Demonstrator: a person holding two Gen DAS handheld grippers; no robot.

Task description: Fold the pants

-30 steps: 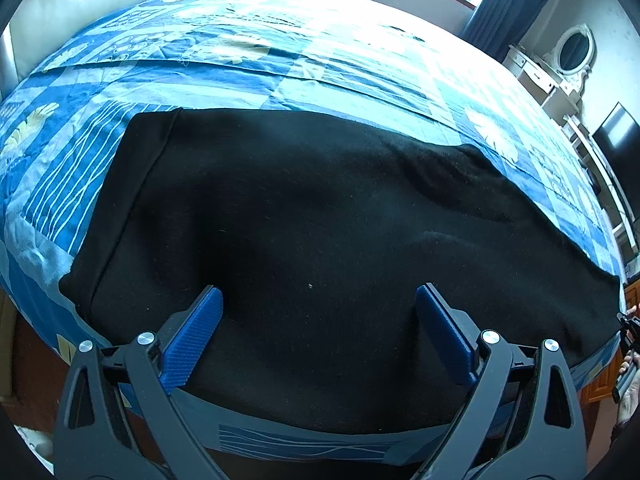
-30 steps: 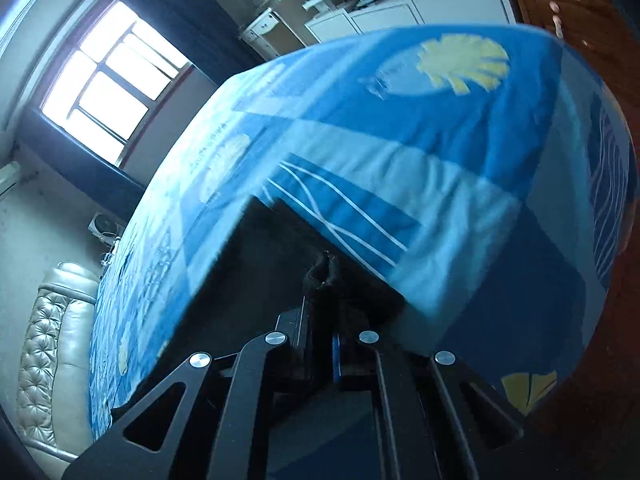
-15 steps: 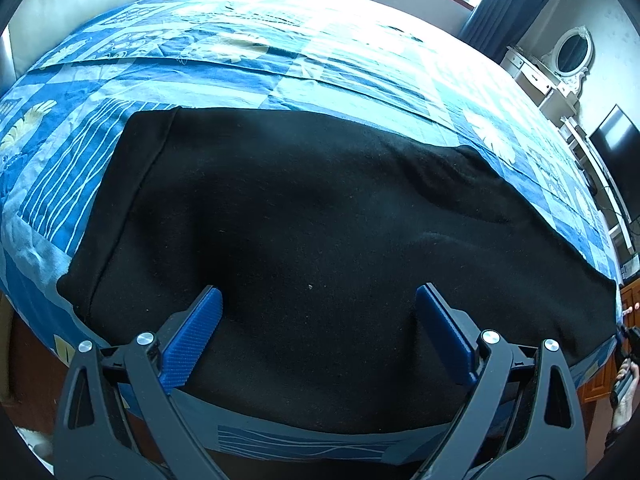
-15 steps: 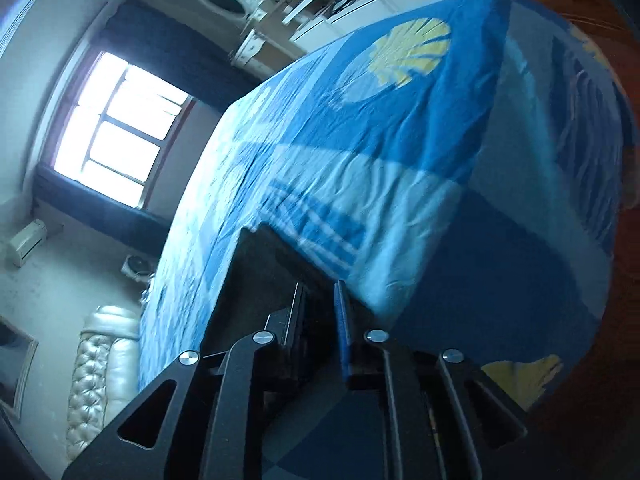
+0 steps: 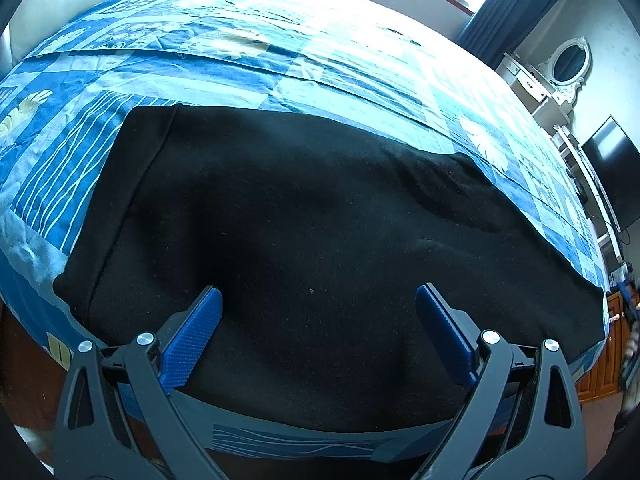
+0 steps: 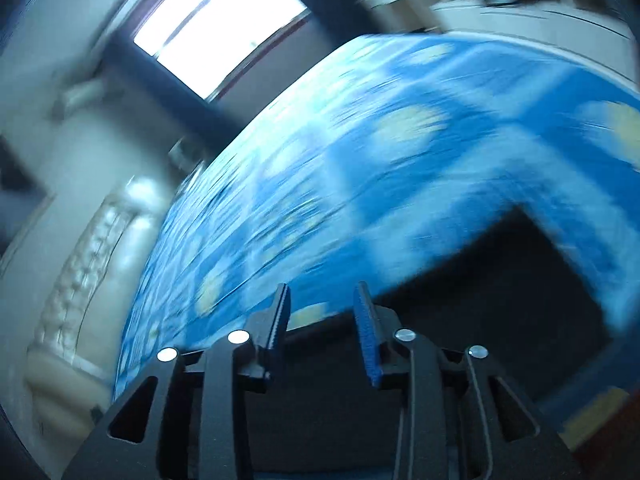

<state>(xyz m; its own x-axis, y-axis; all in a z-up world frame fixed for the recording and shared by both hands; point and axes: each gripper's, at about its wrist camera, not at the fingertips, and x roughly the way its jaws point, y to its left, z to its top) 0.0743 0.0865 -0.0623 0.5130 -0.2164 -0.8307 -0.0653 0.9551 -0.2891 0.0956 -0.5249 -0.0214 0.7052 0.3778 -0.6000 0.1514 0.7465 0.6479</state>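
While the left gripper (image 5: 316, 328) hovers with jaws wide and empty, the black pants (image 5: 320, 220) lie flat across the middle and lower frame, folded lengthwise by the look of it, waistband at left. Cross folds appear left to do. Bed (image 5: 280, 52) with blue patchwork cover fills the upper frame; window upper right, mirror dresser and dark TV at right edge.

Right wrist view is motion-blurred: right gripper (image 6: 322, 312) jaws narrowly apart, nothing between them, pants (image 6: 500, 300) dark at lower right. Bed cover (image 6: 400, 140) spans centre, padded headboard lower left, window top.
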